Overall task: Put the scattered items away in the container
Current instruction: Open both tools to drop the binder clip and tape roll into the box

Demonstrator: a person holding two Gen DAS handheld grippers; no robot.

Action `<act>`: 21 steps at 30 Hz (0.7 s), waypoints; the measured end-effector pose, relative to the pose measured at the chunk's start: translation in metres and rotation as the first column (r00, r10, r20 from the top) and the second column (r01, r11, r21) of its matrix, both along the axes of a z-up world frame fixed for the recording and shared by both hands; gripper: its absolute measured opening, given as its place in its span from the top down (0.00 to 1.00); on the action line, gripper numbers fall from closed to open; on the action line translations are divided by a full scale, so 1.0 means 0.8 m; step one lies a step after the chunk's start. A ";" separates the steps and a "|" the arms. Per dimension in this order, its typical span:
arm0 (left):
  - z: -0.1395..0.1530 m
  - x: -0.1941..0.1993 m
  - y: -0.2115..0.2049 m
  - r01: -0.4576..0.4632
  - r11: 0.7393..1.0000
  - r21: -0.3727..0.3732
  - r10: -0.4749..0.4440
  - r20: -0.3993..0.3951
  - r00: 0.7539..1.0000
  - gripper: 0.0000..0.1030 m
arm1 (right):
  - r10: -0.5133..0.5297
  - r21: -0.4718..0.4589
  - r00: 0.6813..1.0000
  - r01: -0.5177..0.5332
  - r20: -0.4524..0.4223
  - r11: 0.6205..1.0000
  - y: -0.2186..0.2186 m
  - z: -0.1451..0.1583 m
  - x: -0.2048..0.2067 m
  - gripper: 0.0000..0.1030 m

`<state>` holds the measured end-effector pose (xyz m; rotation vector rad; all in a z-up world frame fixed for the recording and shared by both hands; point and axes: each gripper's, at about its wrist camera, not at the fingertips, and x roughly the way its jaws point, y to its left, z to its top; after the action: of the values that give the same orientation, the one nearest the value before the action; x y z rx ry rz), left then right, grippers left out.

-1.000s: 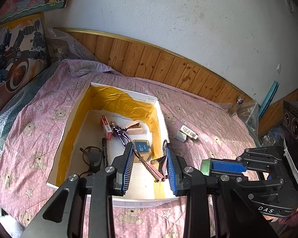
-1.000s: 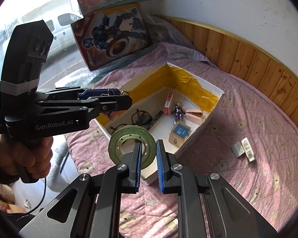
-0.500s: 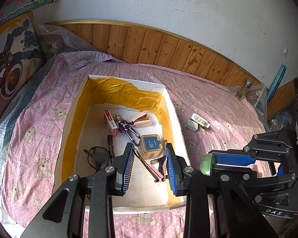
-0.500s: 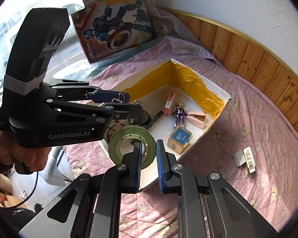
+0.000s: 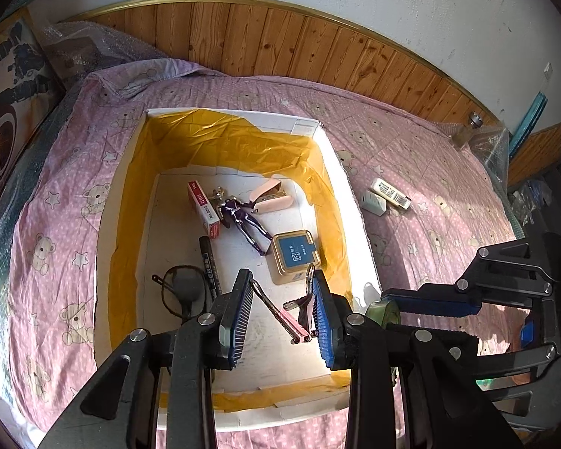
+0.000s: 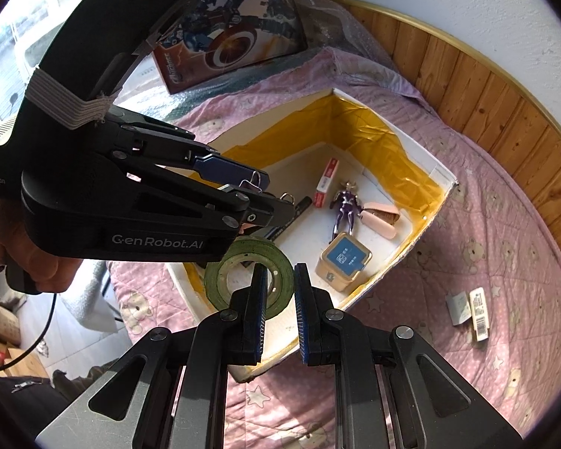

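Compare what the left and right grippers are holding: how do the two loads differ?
The left gripper holds a pink binder clip, small and angular, spanning wide-apart fingers. The right gripper pinches a green tape roll, a larger ring, by its wall between close-set fingers. Both hover at the white box, neither released.

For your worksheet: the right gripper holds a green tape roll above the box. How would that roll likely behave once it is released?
The green tape roll is a round ring held on edge, so it may roll or wobble before flopping flat. Its hollow core suggests it is fairly light. It looks stiff, keeping its shape in the right gripper, so it probably won't get damaged landing in the box.
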<state>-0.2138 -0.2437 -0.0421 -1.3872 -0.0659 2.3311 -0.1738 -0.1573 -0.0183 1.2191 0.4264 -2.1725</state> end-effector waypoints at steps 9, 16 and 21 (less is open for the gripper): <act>-0.018 -0.034 0.005 0.020 1.000 -0.017 -0.018 0.085 0.996 0.69 | 0.049 0.022 0.998 -0.049 0.030 0.999 -0.011 -0.021 -0.014 0.86; -0.043 -0.060 0.005 0.036 0.999 -0.019 -0.032 0.185 0.982 0.69 | 0.117 0.076 0.992 -0.120 0.042 0.990 -0.027 -0.040 -0.018 0.86; -0.061 -0.075 0.011 0.073 0.996 -0.045 -0.060 0.242 0.968 0.69 | 0.193 0.150 0.980 -0.197 0.042 0.969 -0.043 -0.057 -0.014 0.86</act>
<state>-0.2739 -0.2349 -0.0905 -1.6676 -0.0277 2.1144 -0.1847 -0.1913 -0.0637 1.2310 0.6839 -1.9836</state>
